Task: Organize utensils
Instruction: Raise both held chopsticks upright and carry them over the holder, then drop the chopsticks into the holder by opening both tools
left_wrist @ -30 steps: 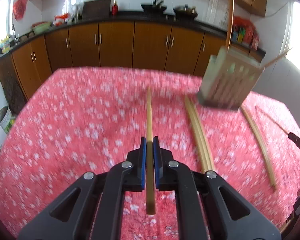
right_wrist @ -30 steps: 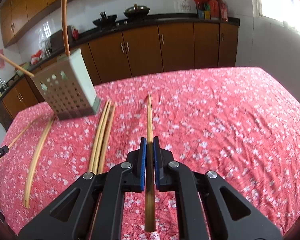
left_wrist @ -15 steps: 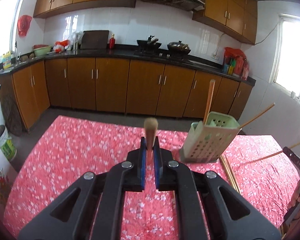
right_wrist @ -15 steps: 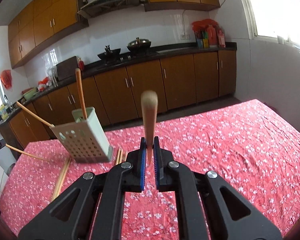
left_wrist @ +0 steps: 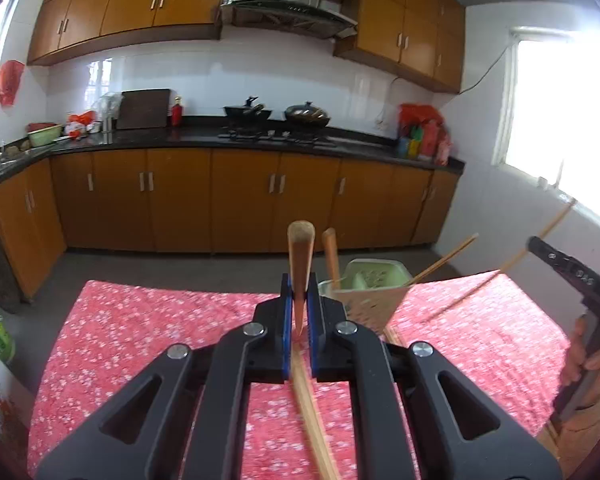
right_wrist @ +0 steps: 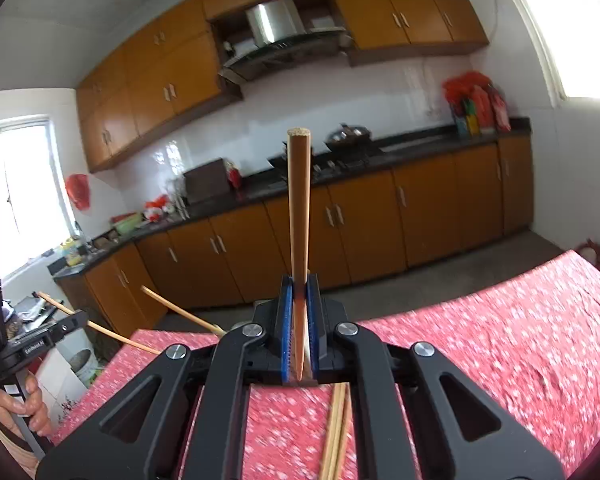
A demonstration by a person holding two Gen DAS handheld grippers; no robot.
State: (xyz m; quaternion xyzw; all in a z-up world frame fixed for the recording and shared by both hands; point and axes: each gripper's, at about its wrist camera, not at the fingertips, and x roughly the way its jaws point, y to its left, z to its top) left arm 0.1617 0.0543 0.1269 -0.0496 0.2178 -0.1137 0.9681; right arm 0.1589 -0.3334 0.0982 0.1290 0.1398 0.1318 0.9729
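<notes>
My left gripper [left_wrist: 300, 320] is shut on a wooden chopstick [left_wrist: 300, 264] that points up and away, held above the red flowered tablecloth [left_wrist: 140, 340]. Just right of it stands a pale green perforated utensil holder [left_wrist: 370, 296] with a chopstick [left_wrist: 331, 256] upright in it and another [left_wrist: 444, 260] leaning out. My right gripper [right_wrist: 299, 328] is shut on another chopstick [right_wrist: 299, 216], raised high and pointing up. The holder is hidden behind my right gripper. The left gripper also shows in the right wrist view [right_wrist: 40, 340], and the right gripper in the left wrist view [left_wrist: 572, 276].
Loose chopsticks lie on the cloth below my grippers [left_wrist: 316, 420] [right_wrist: 336, 432]. Behind the table is floor, then brown kitchen cabinets [left_wrist: 240, 200] under a black counter with pots. A window [left_wrist: 560, 128] is at the right.
Both grippers have lifted their chopsticks off the cloth and tilted upward. The left gripper has come closer to the holder; the right one has risen until the holder dropped out of its view.
</notes>
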